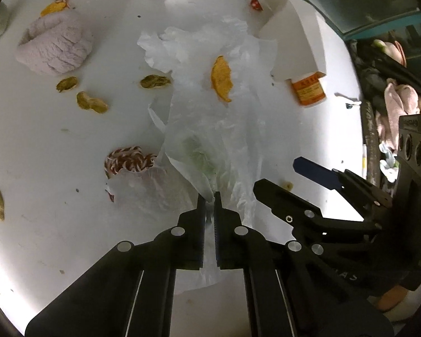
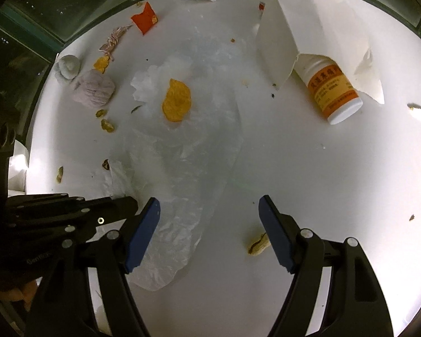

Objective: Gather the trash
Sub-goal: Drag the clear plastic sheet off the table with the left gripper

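Nearest the left wrist camera, the left gripper is clamping its fingers together on a pinched fold of the thin plastic bag, at the lower middle of that frame. That bag is lying spread over the white bench, reaching from the lower middle toward the upper middle, with an orange peel sitting on it. In the right wrist view the right gripper is hovering with its blue fingers held wide apart and empty; one finger is over the bag's near edge, and a peanut shell is lying just beside the other.

Judging by this, the step in hand is getting the bag open so the scraps can go in. Next, the right fingers probably need to be catching the opposite layer of the film near the left grip, then pulling away to part the mouth. Thin film may slip or bunch. Still scattered are more shells, a medicine bottle at the right and a string bundle touching the bag's left edge.
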Tool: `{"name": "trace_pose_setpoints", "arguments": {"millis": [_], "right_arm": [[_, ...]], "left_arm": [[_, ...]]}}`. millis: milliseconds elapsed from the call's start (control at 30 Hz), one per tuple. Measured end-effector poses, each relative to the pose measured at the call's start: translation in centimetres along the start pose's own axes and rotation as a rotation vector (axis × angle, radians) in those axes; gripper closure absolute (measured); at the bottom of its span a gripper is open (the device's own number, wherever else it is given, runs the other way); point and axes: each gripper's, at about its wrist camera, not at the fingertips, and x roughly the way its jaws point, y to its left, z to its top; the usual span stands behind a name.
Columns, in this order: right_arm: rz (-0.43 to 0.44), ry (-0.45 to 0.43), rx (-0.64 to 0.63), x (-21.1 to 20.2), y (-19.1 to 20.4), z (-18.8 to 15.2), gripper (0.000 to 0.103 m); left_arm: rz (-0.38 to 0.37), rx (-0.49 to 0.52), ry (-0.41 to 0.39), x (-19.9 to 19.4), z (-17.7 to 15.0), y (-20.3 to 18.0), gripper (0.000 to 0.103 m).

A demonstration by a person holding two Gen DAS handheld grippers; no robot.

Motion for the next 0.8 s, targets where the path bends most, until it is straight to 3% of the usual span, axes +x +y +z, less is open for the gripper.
{"name": "trace_pose_setpoints", "arguments": {"millis": [400, 800], "right_arm": [[-0.004, -0.07, -0.022, -3.6, 0.2, -1.3, 0.033], [-0.03, -0.186, -0.03, -8.6, 0.8, -4.0, 0.033]], "left_arm": [[-0.027, 0.04, -0.049, -3.5, -1.3, -1.9, 0.099], [-0.053, 0.081, -0.13, -8.1, -5.4, -4.1, 0.099]]}}
